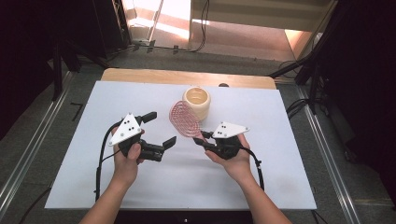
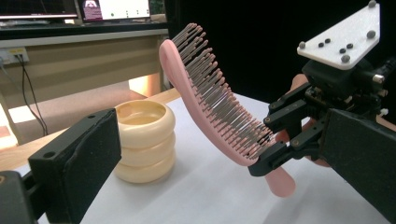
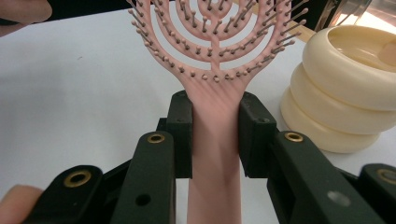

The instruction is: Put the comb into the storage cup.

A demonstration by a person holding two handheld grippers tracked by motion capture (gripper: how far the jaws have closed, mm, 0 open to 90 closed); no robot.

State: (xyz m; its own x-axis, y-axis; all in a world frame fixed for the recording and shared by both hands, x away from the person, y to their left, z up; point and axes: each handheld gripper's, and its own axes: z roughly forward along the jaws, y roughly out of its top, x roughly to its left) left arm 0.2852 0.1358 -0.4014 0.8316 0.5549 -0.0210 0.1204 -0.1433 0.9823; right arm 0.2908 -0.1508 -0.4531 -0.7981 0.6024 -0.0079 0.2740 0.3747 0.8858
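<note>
Pink vented hairbrush (image 3: 212, 70), bristly, clamped by right gripper (image 3: 215, 135) beside ridged, seemingly plastic cup (image 3: 345, 88).

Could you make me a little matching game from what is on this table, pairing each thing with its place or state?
Things:
1. pink plastic hairbrush with open-ribbed head
2. cream ribbed round holder
3. left claw
4. white table cover

States:
A. open, holding nothing
B. standing on the table behind the brush
C. clamped by its handle in the right claw
D. spread flat under everything

Pairs: 1-C, 2-B, 3-A, 4-D
</note>
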